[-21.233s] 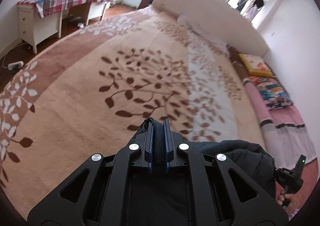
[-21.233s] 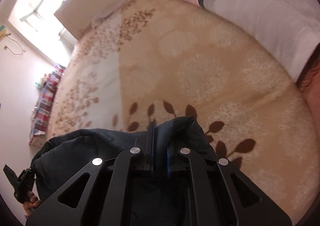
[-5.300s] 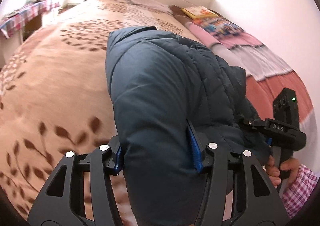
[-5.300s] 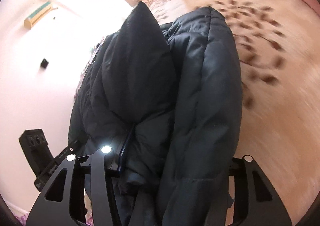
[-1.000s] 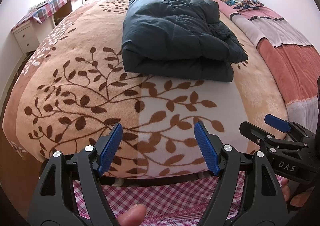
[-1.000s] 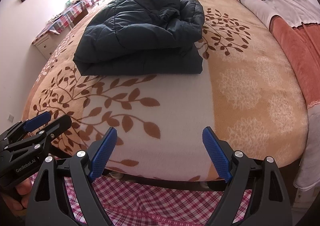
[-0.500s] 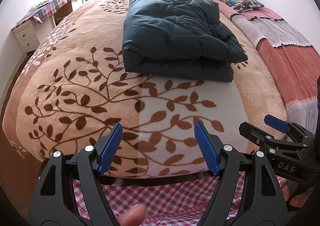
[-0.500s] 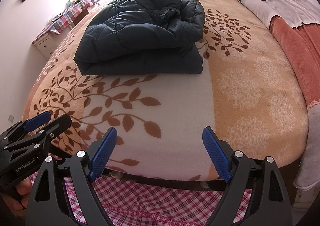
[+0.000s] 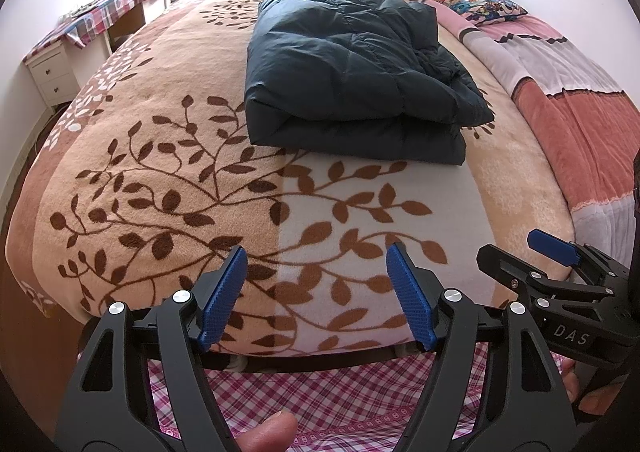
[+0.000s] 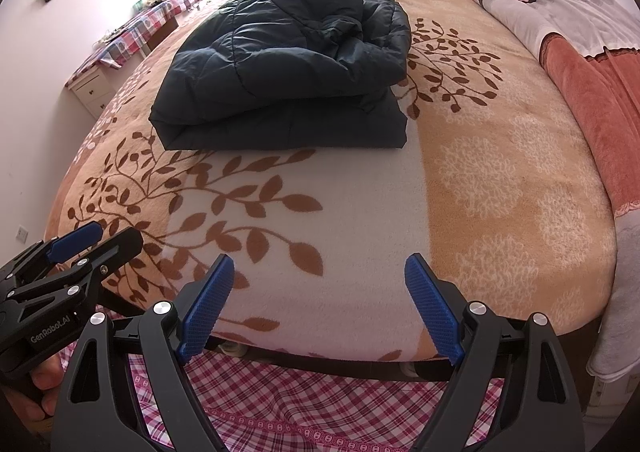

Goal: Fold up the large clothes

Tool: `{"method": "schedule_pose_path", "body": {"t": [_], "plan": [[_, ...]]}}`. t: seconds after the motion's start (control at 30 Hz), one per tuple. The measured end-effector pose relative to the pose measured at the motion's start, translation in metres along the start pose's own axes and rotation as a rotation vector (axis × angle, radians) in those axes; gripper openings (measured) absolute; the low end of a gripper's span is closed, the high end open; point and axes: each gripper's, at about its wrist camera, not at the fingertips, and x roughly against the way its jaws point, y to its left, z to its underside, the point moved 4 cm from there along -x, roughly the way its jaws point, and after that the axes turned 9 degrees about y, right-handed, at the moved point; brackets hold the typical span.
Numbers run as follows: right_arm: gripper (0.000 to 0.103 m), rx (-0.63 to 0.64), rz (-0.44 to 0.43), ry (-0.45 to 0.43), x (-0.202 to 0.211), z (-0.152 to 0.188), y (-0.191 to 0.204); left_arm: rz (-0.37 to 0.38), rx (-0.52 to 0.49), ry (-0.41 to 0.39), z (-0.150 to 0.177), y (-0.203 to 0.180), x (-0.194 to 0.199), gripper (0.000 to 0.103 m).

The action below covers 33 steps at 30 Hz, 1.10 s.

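A dark blue padded jacket [image 9: 352, 68] lies folded into a thick block in the middle of the bed [image 9: 168, 180]; it shows in the right wrist view as well [image 10: 288, 52]. My left gripper [image 9: 316, 292] hangs open over the bed's near edge, well short of the jacket, with nothing between its blue pads. My right gripper [image 10: 320, 300] is open too, beside it and equally far from the jacket. Each view catches the other gripper at its side: the right gripper [image 9: 560, 276], the left gripper [image 10: 68, 248].
A leaf-patterned beige blanket covers the bed. A pink and red striped quilt [image 9: 568, 92] and pillows [image 9: 480, 0] lie along the right. A desk with a checked cloth [image 9: 96, 16] stands to the left. Pink checked fabric [image 9: 320, 404] and a thumb [image 9: 268, 432] show below the grippers.
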Motion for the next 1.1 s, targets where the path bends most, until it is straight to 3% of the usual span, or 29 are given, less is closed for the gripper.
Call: {"method": "schedule_pose_path", "body": {"t": [1.1], "plan": [[0.084,0.008,0.002,-0.002,0.0019,0.0012,0.0033,-0.001,0.0,-0.002,0.0003,0.0003,0.0019,0.072]]}}
